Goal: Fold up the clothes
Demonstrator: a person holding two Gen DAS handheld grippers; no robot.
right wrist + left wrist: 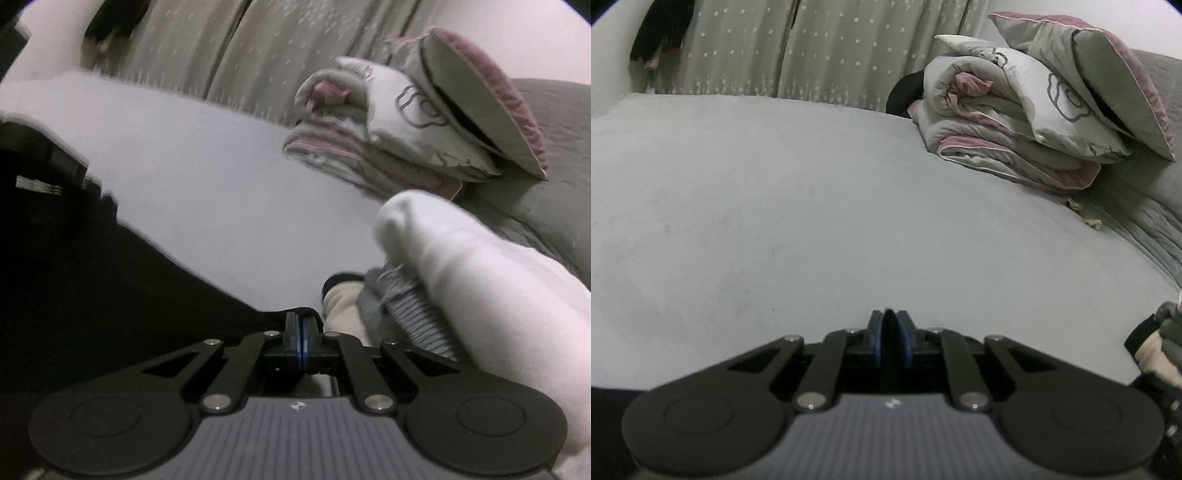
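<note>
My left gripper point(890, 318) is shut with nothing in it, low over the pale grey bed sheet point(775, 206). A small heap of clothes point(1161, 339) shows at the right edge of the left wrist view. In the right wrist view my right gripper point(302, 320) is shut, its blue pads pressed together. Just right of it lies a pile: a white garment point(472, 266) over a grey knit piece point(413, 310) and a cream cloth point(343, 306). A black cloth mass point(110, 288) fills the left and reaches the fingertips; whether it is pinched is hidden.
A folded grey-and-pink quilt point(997, 129) with a pillow point(1108, 81) on top sits at the bed's far right, against a grey padded headboard point(1160, 206). Star-patterned curtains point(812, 48) hang behind the bed. A dark blocky object point(40, 155) shows at the left edge.
</note>
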